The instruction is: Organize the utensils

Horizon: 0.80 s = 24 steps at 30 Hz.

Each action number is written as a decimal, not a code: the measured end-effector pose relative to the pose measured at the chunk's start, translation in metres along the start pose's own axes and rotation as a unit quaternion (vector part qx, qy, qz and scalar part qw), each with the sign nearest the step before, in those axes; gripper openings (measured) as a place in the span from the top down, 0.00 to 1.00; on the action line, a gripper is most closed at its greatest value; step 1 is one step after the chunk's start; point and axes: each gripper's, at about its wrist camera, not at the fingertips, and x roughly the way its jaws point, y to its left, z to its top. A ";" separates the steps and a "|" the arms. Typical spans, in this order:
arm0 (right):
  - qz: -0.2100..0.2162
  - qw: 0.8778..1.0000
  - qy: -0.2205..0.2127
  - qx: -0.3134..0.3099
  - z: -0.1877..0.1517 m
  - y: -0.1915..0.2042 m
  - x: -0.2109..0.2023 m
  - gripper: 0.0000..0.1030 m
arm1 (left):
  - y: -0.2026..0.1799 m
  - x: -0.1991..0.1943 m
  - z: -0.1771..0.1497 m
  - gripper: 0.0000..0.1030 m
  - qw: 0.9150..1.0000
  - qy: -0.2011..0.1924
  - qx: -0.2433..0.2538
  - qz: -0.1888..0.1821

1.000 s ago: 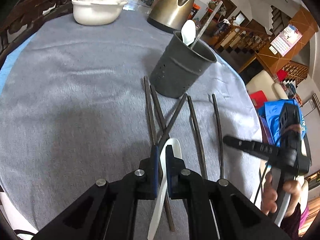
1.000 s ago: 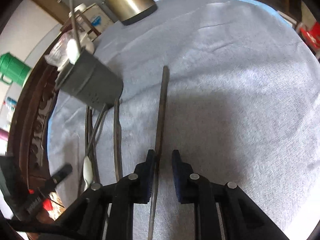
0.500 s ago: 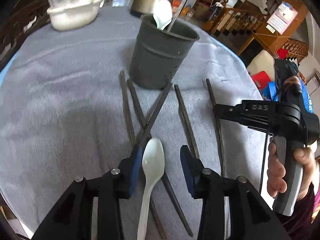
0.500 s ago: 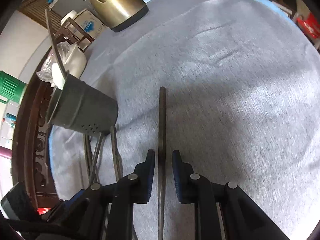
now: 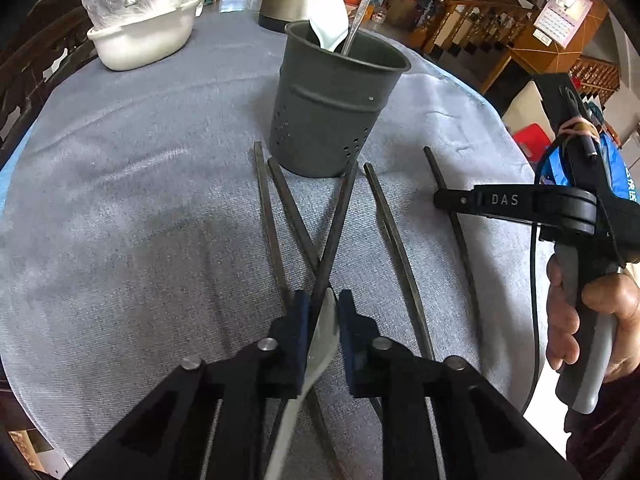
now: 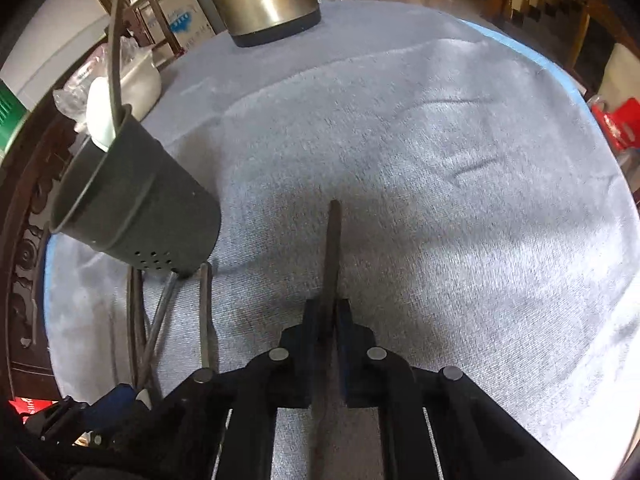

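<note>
- Grey cloth (image 5: pixel 120 208) covers the table, so the chopsticks (image 5: pixel 390 232) lie flat beside the dark holder (image 5: pixel 332 108) near the middle.
- Left gripper (image 5: pixel 323 312) has just been closing and pinches the white spoon (image 5: pixel 320 340), ready to lift it.
- Right gripper (image 6: pixel 328 320) has squeezed tight on one chopstick (image 6: pixel 333 248), which probably goes into the holder next.

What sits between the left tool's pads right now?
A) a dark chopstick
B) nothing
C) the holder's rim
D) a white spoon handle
D: in the left wrist view the left tool is closed on the white spoon, which runs back under the camera.
</note>
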 end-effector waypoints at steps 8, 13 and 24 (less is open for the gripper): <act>0.033 0.999 -0.013 0.023 -0.017 -0.027 -0.022 0.94 | 0.023 -0.035 -0.013 0.89 1.000 -0.029 -0.008 -0.008; 0.035 0.999 -0.001 0.039 -0.028 -0.045 -0.027 0.94 | 0.024 -0.048 -0.023 0.80 1.000 -0.020 0.003 -0.006; 0.051 0.997 0.010 0.051 -0.035 -0.056 -0.027 0.94 | -0.011 -0.011 -0.026 0.66 0.997 0.032 0.062 0.012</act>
